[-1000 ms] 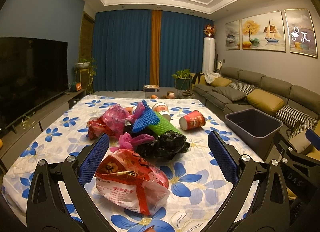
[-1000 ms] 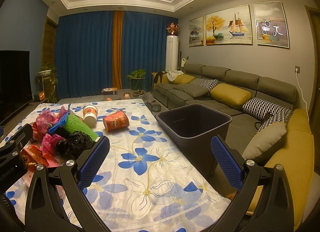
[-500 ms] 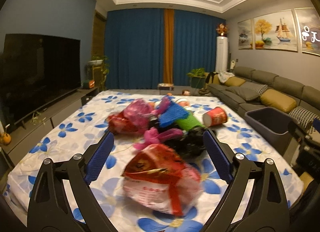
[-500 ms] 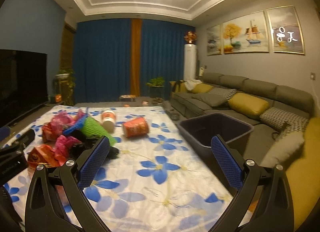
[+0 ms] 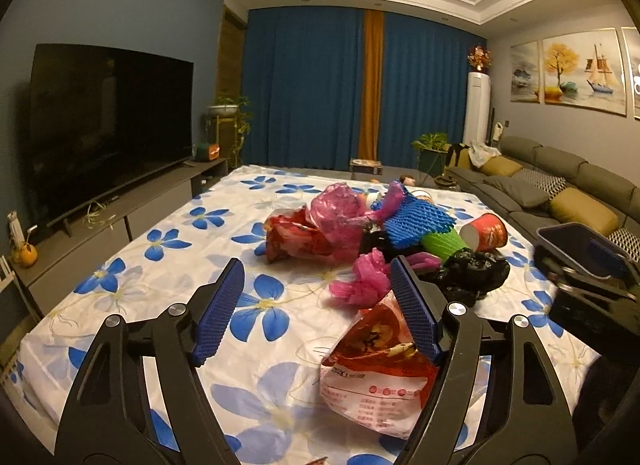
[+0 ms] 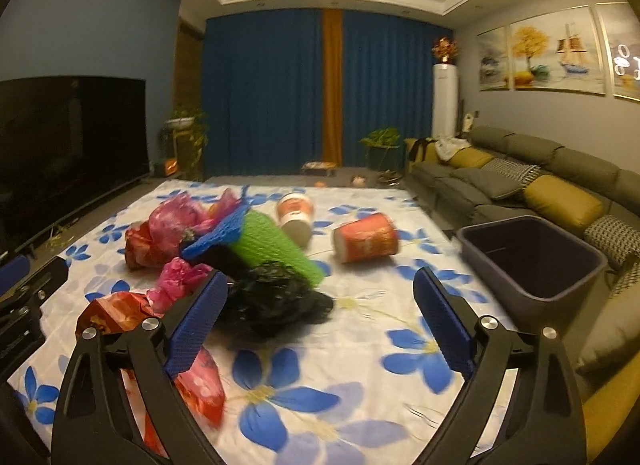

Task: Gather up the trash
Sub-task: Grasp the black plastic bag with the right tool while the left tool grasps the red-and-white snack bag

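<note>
On desk, near front edge: red snack bag (image 5: 380,369), beside left gripper (image 5: 316,313). Both jaws released, empty. Centre bag between pads, then clench (crinkly film slips). Bin (image 6: 536,261) at right.

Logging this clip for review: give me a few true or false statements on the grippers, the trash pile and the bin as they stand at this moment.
1. Both grippers are open and hold nothing. True: the left gripper and the right gripper show wide gaps.
2. The red paper cup stands upright. False: it lies on its side on the floral tablecloth.
3. The grey bin holds several bags. False: no trash shows inside it.
4. The black plastic bag lies on the table next to the green foam net. True.
5. The red snack bag is in the bin. False: it lies on the table.
</note>
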Demonstrator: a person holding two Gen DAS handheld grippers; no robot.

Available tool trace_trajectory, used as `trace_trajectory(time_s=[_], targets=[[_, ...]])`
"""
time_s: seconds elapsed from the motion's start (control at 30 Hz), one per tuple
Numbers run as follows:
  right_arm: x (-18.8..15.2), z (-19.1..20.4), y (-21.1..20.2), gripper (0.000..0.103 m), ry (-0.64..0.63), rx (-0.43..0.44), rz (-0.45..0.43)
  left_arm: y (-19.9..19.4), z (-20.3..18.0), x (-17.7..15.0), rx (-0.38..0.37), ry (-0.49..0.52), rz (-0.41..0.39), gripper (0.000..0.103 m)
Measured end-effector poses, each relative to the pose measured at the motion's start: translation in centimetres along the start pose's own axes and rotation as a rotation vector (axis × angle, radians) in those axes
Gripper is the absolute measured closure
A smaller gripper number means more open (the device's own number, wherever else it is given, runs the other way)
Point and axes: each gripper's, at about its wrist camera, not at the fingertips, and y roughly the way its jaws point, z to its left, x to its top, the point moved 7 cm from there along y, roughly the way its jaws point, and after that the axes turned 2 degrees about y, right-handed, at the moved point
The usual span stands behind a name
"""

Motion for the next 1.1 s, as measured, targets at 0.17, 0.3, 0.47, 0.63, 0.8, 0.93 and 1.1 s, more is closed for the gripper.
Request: trace_trajectory(time_s=[0.17, 0.3, 0.47, 0.63, 0.8, 0.93, 1.1], targets=[[-0.9, 1.1, 3.4, 0.032, -0.009, 0.017, 0.089, 0.8, -0.3, -0.5, -0.025, 0.012, 0.022, 0.031], [-1.6, 1.2, 4.9, 0.040, -0.002, 0.025, 0.142, 1.4, 0.0, -0.6, -0.046, 0.008, 0.034, 0.033], [-2.5, 1.6, 6.5, 0.075, -0.014, 0.039, 0.200, 2.3, -0.4, -1.2, -0.097, 0.008, 0.071, 0.038], [-2.8, 1.5, 6.4, 0.095, -0.017, 0.062, 0.206, 3.1, -1.3, -1.8, -0.152, 0.026, 0.113, 0.046], [-1.6, 0.3, 4.4, 0.097, 0.003, 0.069, 0.151, 4.0, -2.4, -2.7, -0.233, 0.033, 0.170, 0.058], [-1.1, -0.3, 2.8, 0.097, 0.008, 0.071, 0.127, 4.7, -3.2, -3.4, -0.293, 0.036, 0.215, 0.073], [-0.9, -0.8, 1.1, 0.098, -0.006, 0.065, 0.102, 5.1, -4.0, -4.2, -0.369, 0.024, 0.267, 0.090]])
